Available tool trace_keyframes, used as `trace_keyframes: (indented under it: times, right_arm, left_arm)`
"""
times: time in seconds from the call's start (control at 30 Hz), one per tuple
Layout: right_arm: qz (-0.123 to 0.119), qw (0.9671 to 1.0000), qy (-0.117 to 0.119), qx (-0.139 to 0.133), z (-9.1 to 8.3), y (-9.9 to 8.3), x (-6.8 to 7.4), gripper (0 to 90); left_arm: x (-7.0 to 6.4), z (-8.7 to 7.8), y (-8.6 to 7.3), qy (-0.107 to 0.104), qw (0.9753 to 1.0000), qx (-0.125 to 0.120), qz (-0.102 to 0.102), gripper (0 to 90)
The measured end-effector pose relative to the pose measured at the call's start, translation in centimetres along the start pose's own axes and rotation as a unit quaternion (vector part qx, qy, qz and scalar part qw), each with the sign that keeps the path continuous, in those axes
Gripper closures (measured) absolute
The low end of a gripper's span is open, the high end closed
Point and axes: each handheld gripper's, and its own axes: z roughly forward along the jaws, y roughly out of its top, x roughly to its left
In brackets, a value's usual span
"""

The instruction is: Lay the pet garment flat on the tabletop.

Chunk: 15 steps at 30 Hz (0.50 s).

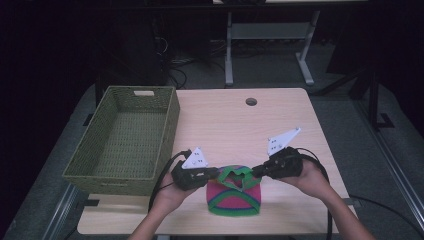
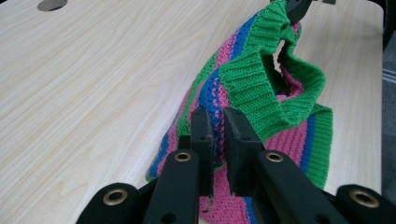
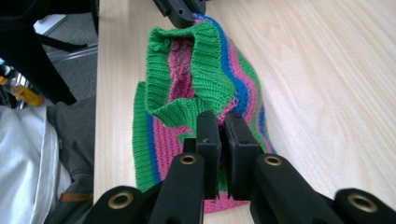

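Left gripper [image 2: 218, 122], right gripper [image 3: 223, 125] — pinching knit hat [image 1: 235, 192] (striped), table [image 1: 225, 120]

Lab/test room, dark bg, bare wooden table [image 1: 235, 125] w/ cable hole [image 1: 251, 101], floor cables [image 1: 180, 70], desk legs [image 1: 229, 50]

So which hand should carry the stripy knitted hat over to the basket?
Probably the left. The left gripper pinches the hat on the side nearer the green basket; the right gripper pinches its far side.
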Motion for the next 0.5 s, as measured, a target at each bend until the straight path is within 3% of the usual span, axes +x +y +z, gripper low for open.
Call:
trace_keyframes:
  times: [0.5]
  right_arm:
    - [0.038,0.9992,-0.009,-0.003,0.0,0.2,-2.5,84.9]
  left_arm:
    - [1.2,1.6,0.6,0.013,0.9997,0.008,-0.019,82.7]
